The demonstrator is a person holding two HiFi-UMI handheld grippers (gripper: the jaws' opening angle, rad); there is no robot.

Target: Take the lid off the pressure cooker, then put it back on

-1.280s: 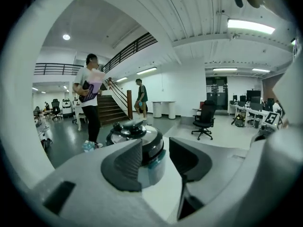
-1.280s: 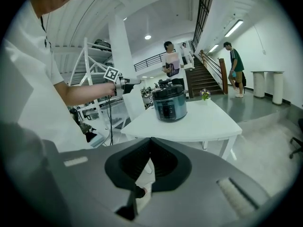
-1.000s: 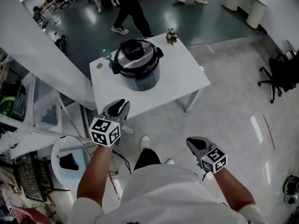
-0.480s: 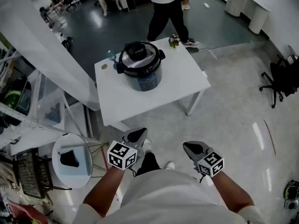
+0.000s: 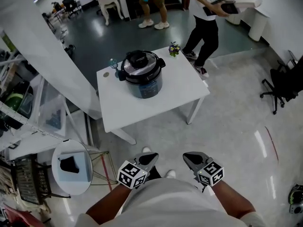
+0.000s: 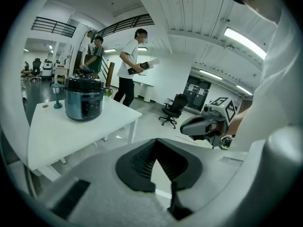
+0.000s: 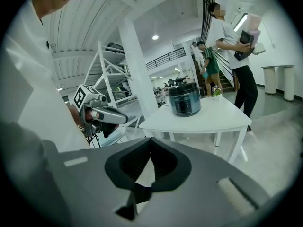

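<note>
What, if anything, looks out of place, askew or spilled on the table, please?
Nothing stands out. The cooker stands upright on the table with its lid on; the plant at the far corner is upright and nothing is spilled.

White table [image 5: 142, 115]: near half bare, open approach from the floor [image 5: 163, 136] over the near edge. Pressure cooker [image 5: 142, 74] sits back-left of centre, free room above and to its right. Small teal object [image 5: 112, 63] close on its left, flower pot [image 5: 174, 48] at the far corner. Person [image 5: 207, 22] stands by that corner. Round side table [image 5: 71, 167] and shelving [image 5: 23, 126] crowd the left.
</note>
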